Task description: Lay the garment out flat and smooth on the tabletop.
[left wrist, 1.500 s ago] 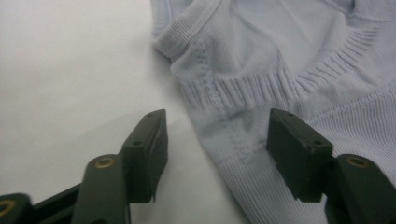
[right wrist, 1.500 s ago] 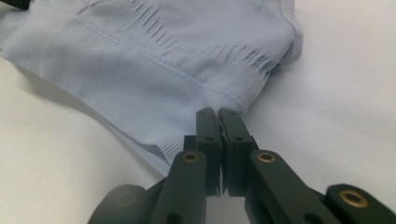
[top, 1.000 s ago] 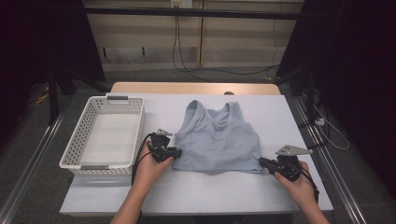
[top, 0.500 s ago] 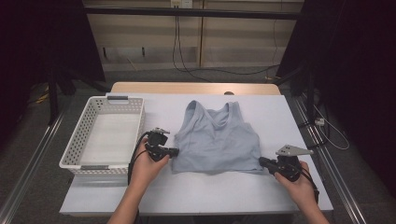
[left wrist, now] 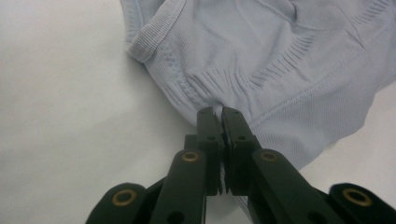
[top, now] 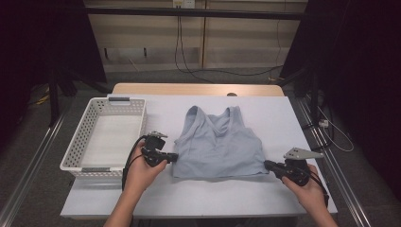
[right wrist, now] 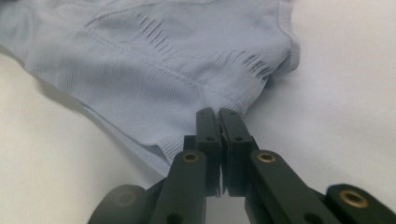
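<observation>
A light blue sleeveless top (top: 218,144) lies flat on the white table (top: 198,198), its straps toward the far side. My left gripper (top: 174,157) is shut on the top's left side edge near the hem. In the left gripper view the gripper (left wrist: 219,112) pinches the ribbed cloth (left wrist: 280,56), which bunches at the tips. My right gripper (top: 265,164) is shut on the hem's right corner. The right gripper view shows that gripper (right wrist: 218,112) closed on the fabric (right wrist: 154,60).
A white plastic basket (top: 94,169) stands empty at the table's left, just beside my left hand. A wooden table edge (top: 198,89) runs along the back. Metal rails flank both sides, and cables hang on the far wall.
My left gripper has closed on the top's left edge and risen a little, drawing the cloth with it. The right hand has stayed in place.
</observation>
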